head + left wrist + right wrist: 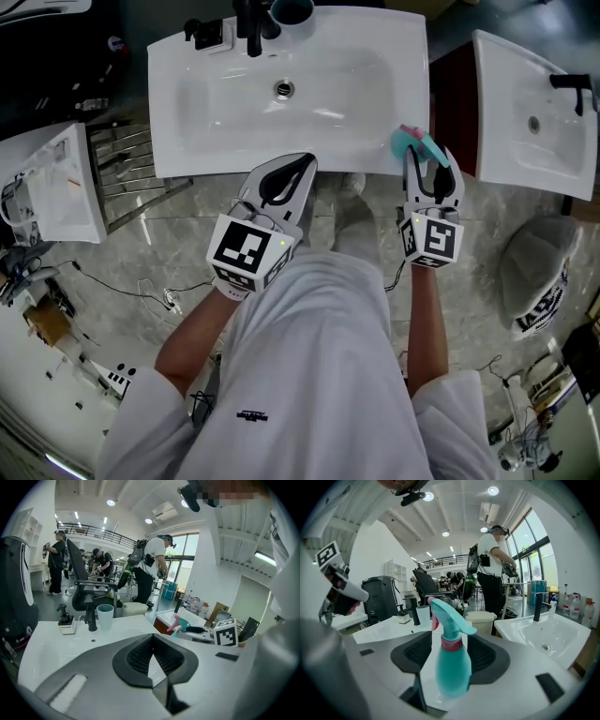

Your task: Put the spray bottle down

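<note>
**Head view.** A glossy white basin worktop (pixel 187 141) fills the upper centre. The teal spray bottle (pixel 410 142) stands at its lower right corner, between the spread jaws of the right tool (pixel 429 161). The left tool (pixel 307 161) lies at the front edge with its tips together. Only this view shows the round drain (pixel 284 89).

**Left gripper view.** The left tool's (pixel 152 636) ribbed black pads meet at the tips, with nothing between them. At left, a pale cup (pixel 105 616) stands beside a black tap (pixel 90 616). The bottle (pixel 180 624) appears small at right centre.

**Right gripper view.** The bottle (pixel 452 667) stands upright at centre, with a smooth rounded body and a pink collar. The right tool's (pixel 450 635) ribbed pads stand clear of it on either side.
</note>
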A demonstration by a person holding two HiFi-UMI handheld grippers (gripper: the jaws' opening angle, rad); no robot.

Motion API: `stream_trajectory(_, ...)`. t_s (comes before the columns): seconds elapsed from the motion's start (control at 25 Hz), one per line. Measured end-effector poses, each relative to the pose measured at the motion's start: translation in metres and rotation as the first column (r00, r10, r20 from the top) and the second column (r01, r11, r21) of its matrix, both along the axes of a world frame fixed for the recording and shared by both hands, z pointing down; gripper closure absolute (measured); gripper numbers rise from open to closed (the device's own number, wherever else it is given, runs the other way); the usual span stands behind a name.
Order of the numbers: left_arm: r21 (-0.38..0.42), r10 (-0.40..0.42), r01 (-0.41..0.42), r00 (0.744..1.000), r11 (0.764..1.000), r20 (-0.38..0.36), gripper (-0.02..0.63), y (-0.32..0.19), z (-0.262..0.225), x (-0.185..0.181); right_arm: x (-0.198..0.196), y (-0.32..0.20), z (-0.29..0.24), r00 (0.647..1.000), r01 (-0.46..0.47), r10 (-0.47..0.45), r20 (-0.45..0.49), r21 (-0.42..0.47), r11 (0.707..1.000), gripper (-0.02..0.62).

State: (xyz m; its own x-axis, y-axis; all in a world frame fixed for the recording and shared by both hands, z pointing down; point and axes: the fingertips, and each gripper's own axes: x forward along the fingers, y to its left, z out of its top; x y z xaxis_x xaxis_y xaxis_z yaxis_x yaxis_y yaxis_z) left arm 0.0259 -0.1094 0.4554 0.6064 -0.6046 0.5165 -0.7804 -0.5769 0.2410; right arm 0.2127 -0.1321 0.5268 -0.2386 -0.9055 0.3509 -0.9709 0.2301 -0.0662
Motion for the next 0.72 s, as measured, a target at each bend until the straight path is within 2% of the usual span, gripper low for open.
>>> stream_trajectory(0.44, 0.049, -0.026, 0.026, 1.0, 0.998, -0.014, 0.603, 0.0, -0.024, -0.017, 0.014, 0.027, -0.032, 0.998, -0.048, 0.048, -0.034, -0.008, 0.999, 0.383)
stream_trajectory(0.72, 0.052, -0.015, 0.016, 1.0, 0.999, -0.014, 0.603, 0.004, -0.029, -0.02, 0.016, 0.023, 0.003, 0.996, -0.078, 0.074, -0.057, -0.07, 0.994, 0.385)
